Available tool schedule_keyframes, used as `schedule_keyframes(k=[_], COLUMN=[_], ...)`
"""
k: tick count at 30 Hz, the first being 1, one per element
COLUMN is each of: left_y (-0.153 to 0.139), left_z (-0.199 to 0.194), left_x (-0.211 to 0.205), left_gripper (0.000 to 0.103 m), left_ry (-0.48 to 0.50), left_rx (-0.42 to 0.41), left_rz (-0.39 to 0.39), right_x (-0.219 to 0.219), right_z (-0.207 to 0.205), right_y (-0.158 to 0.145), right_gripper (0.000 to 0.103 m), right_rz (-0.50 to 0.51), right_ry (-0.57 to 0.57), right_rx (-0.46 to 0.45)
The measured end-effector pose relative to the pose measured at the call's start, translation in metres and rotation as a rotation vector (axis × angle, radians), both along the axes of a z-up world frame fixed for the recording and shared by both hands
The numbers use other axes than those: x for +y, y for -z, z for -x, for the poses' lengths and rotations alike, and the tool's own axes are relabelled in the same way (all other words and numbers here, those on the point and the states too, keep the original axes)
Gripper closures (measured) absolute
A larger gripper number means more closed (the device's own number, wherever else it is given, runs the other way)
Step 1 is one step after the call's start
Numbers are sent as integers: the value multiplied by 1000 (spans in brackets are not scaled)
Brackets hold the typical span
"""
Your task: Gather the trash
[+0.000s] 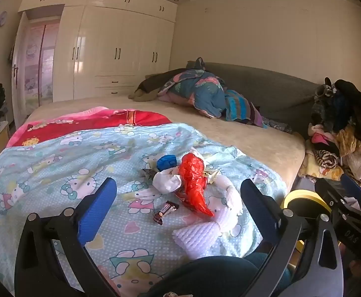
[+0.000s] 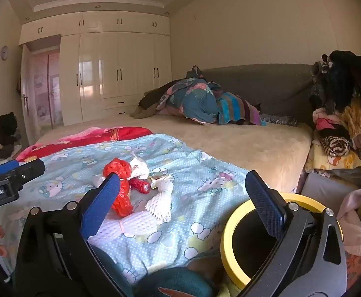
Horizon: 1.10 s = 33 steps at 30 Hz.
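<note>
From the left wrist view, the left gripper [image 1: 178,195] hangs just short of the litter with its blue fingers [image 1: 98,210] spread wide and nothing between them. The trash sits in a loose heap on the light blue cartoon-print quilt [image 1: 56,163] covering the near part of the bed [image 1: 254,138]. A crumpled red plastic bag [image 1: 195,180] lies across a white plastic bag [image 1: 168,180], with a blue crumpled ball [image 1: 166,162] behind and a small dark candy wrapper [image 1: 165,211] in front. White foam netting [image 1: 220,220] trails toward the bed's edge. All of it looks featherlight and limp; I would guess the bags collapse under any squeeze and slide on themselves, so pinching a thick bunched fold seems safer than a thin tail. The flat wrapper looks hardest to lift off soft fabric.

From the right wrist view, the right gripper [image 2: 182,198] is likewise released, holding nothing. The red plastic bag [image 2: 121,185] sits just beyond its left finger, beside a small red can [image 2: 140,185] and the foam netting [image 2: 160,205]. The can should be the one stiff, rollable piece, best gripped across its body. A yellow-rimmed bin [image 2: 227,235] stands below the bed's edge, close by.
</note>
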<state>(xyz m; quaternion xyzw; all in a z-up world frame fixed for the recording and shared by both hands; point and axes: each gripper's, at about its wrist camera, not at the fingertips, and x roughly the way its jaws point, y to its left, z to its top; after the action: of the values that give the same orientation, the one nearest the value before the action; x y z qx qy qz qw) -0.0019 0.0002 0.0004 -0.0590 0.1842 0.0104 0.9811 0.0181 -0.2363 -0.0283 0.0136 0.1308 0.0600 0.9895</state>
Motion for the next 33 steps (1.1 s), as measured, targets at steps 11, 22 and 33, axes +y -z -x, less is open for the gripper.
schedule_keyframes(k=[11,22,33], left_y=[-2,-4,-4], left_z=[-1,4,3], left_x=[-8,-11,-10], left_gripper=[6,6,6], left_ry=[9,11,13], left_rx=[14,8,7], left_rz=[-12,-22,-24], right_x=[1,-3,-3], right_z=[3,5,4], right_y=[-6,-6,-6], right_gripper=[10,10,10], right_rz=[1,6,10], right_ry=[-1,5,4], right_rx=[-14,-29,-34])
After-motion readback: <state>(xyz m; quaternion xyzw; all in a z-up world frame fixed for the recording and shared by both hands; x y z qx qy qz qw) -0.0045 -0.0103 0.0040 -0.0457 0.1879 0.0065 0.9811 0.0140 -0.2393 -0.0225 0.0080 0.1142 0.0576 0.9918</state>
